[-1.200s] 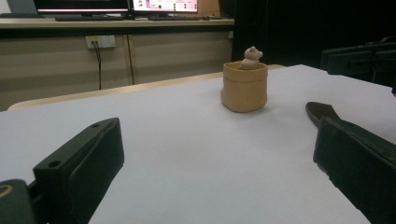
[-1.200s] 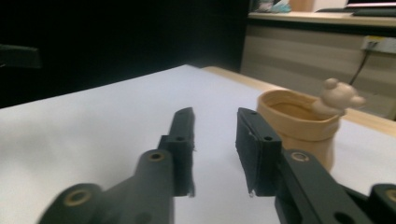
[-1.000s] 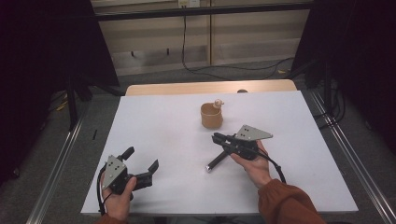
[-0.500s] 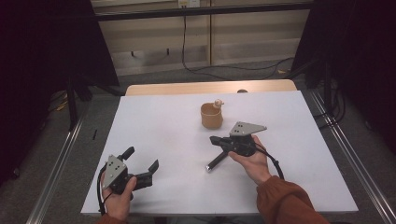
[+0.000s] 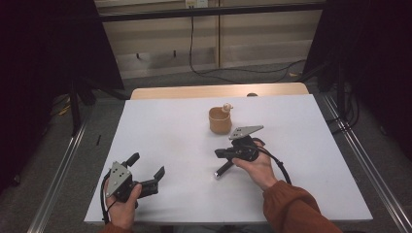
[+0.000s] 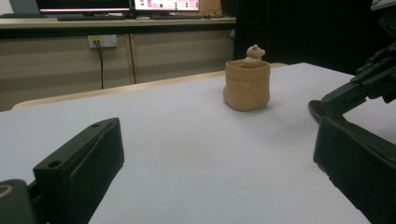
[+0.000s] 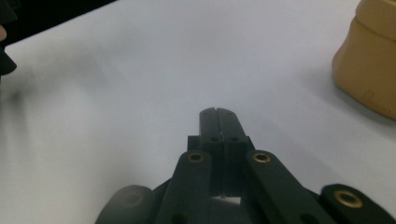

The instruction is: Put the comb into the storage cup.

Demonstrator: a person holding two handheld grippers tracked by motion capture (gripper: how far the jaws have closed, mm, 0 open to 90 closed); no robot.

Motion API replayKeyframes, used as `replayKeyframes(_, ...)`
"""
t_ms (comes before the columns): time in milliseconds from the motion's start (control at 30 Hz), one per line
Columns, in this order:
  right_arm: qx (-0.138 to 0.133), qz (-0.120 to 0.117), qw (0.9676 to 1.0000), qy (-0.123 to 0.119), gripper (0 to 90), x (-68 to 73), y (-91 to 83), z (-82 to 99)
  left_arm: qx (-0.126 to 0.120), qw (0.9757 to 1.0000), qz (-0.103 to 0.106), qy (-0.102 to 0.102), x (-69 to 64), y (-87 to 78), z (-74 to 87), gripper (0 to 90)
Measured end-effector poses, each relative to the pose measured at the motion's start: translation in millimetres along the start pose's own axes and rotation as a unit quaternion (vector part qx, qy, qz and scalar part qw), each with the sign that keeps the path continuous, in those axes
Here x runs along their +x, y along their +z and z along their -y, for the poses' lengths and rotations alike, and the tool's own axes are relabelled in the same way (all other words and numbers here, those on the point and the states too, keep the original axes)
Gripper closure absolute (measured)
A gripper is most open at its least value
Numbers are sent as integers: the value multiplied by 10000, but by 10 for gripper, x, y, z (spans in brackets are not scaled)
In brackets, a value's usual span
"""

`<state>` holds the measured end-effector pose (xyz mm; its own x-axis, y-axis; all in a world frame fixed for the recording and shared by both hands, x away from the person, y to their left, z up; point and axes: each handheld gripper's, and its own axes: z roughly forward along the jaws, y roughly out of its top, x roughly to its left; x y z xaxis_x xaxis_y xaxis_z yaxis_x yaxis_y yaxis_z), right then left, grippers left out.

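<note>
Table top [image 5: 160, 126]: white, matt, smooth, sheet-like; pale wood edge [image 5: 194, 92] at the far side, satin.
Pot [image 6: 247, 84]: tan, matt, soft-looking skin with faint creases, like leather or clay; cannot tell which. Small figure [image 6: 254, 52] in it, same matt tan.
Right gripper [image 7: 218, 116]: black matt plastic links, brass-coloured rivets, dull grey metal plate.
Left gripper [image 5: 145, 171]: matt black plastic pads [image 6: 88, 161], slightly grainy.
Sleeve [image 5: 296, 211]: rust cloth.
</note>
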<state>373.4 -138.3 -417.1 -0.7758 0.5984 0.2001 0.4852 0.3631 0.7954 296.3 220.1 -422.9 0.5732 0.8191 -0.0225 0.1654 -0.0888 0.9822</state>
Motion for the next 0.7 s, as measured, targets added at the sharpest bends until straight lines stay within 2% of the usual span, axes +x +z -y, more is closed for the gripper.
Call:
replayKeyframes(67, 215, -11, 9998, 18, 900, -18, -20, 12, 10, 10000, -4, 11, -1, 2, 1, 19)
replayKeyframes(300, 460, -137, 9986, 220, 900, -45, 2, 81, 8, 10000, 6, 22, -6, 0, -2, 19)
replayKeyframes(567, 806, -199, 9964, 191, 900, -48, 78, 117, -16, 10000, 50, 14, -7, 1, -5, 19)
replayKeyframes(700, 942, -213, 9950, 259, 900, -54, 119, 124, -19, 10000, 66, 14, -15, 5, -4, 21)
